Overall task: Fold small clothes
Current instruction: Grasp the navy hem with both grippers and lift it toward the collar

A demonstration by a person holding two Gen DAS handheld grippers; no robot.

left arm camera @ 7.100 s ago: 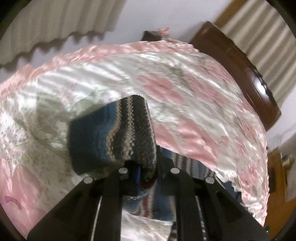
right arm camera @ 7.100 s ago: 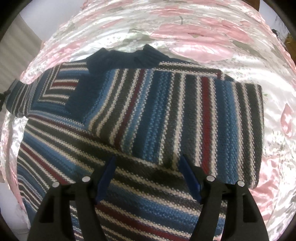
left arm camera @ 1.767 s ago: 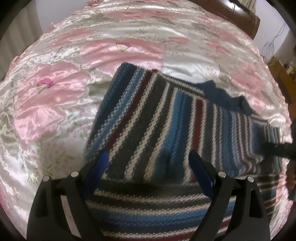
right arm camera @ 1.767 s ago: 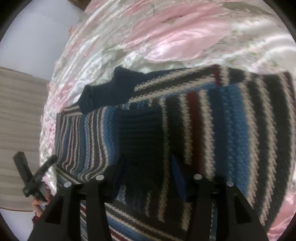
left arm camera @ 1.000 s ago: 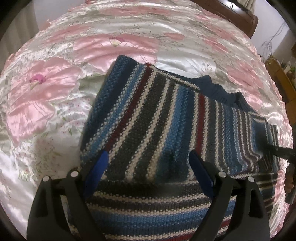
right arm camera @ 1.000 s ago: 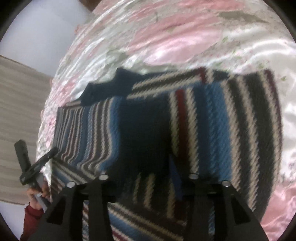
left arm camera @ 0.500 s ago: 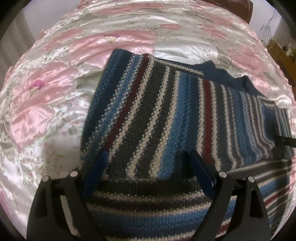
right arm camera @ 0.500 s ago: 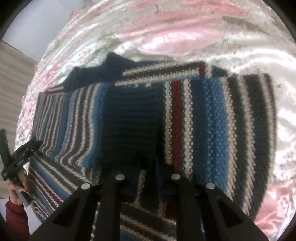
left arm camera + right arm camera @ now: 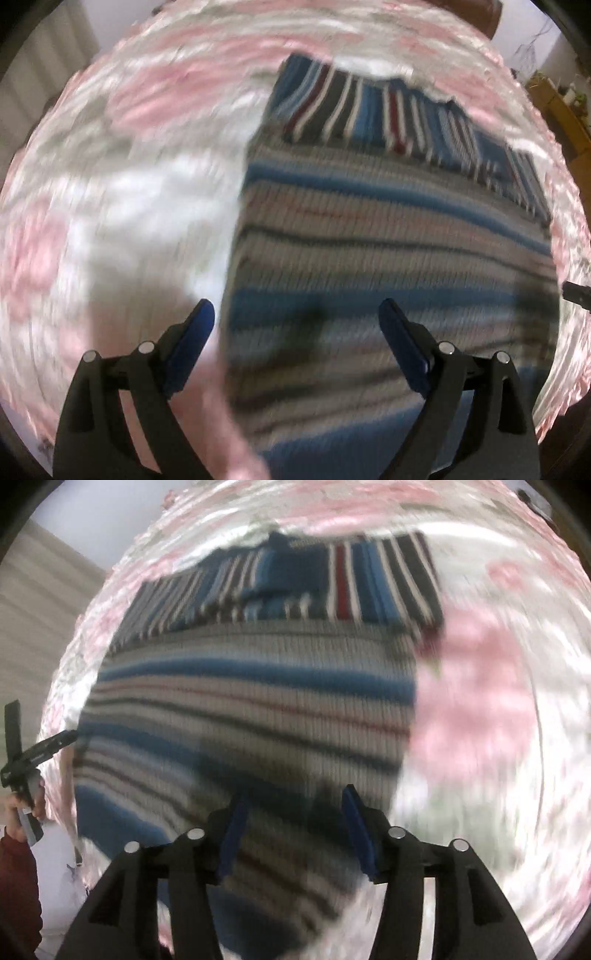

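Both tools, left tool [image 9: 295,325] & right tool [image 9: 291,808], hang apart w/ nothing held over the striped sweater [image 9: 251,716] on the bed [image 9: 122,206]; grabbing one knit layer could undo the sleeve folds.

Both grippers empty, fingers apart.

The left gripper [image 9: 295,317] has its blue-padded fingers [image 9: 192,332] spread wide with nothing between them. The right gripper [image 9: 293,808] has its fingers parted less widely, also with nothing clamped. A hand [image 9: 22,805] in a dark red sleeve grasps the left gripper's handle.
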